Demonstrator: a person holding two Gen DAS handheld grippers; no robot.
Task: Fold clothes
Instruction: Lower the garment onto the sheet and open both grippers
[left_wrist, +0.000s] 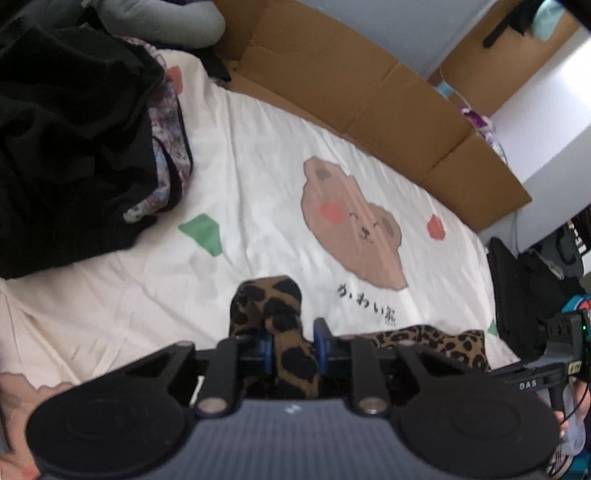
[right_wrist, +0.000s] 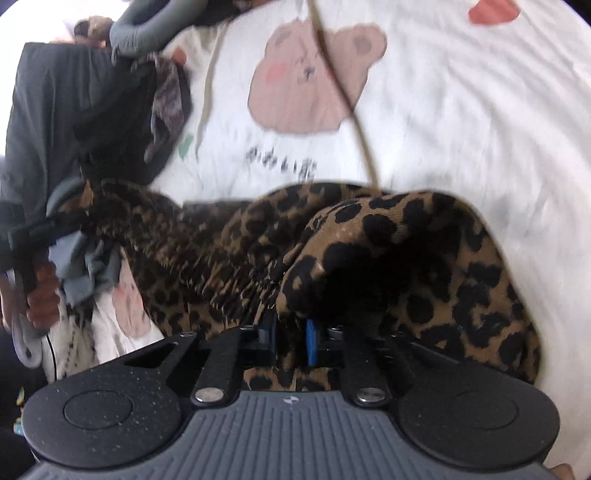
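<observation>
Both hands are busy here: my left tool (left_wrist: 294, 350) is clenched on a bunched corner of the leopard-print garment (left_wrist: 275, 314), blue pads pinching a thick twist of cloth between them, and my right tool (right_wrist: 291, 343) is clamped on another part of that same garment, with a big fold of the print draped up over its fingers. The cloth runs between the two tools as a rumpled band, and from the right wrist I can see it stretch away toward the left tool at the far left edge. It sits low over the bed (left_wrist: 258, 147), over the white cover with the bear print (left_wrist: 351, 225), just short of the bear. The dark pile of clothes (left_wrist: 74, 129) lies well apart at the far side, and the cardboard box (left_wrist: 369, 92) lines the bed's far edge. How far the folding has got I can't say from this; the garment is bunched, not flat. My judgement: to do this well I want even tension between the two grips so the band pulls straight, hands level, and I want the fabric laid on the bare patch of cover, clear of that dark pile. The danger is the thick wad in each tool: a twisted grip gives a crooked edge, so I'd check the hem lines up before creasing.
</observation>
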